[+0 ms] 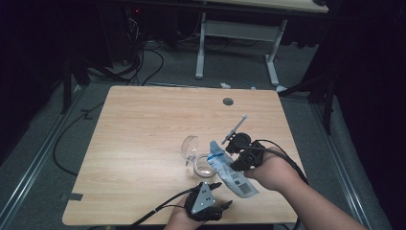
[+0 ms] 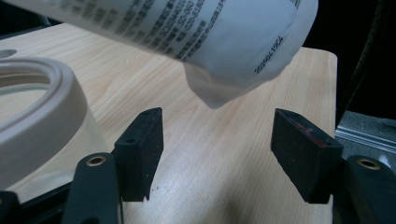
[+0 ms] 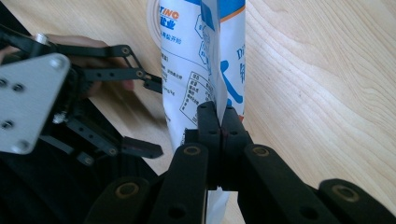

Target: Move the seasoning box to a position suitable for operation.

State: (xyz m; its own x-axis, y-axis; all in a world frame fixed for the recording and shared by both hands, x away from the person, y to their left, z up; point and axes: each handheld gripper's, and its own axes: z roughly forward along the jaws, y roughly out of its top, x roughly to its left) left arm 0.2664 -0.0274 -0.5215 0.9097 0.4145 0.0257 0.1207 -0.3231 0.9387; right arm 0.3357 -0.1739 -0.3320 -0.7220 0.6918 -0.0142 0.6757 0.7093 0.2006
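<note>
Clamping a white-and-blue pouch (image 1: 233, 171) at lower centre of the high view, the right gripper (image 3: 218, 122) has it lifted beside the jar (image 1: 205, 164), while the left gripper (image 2: 218, 151) waits, jaws apart, pouring apparently yet to come.

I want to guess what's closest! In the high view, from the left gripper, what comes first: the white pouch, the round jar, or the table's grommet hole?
1. White pouch, just right of the left gripper.
2. Round jar, just beyond.
3. Grommet hole, at the far edge.
</note>
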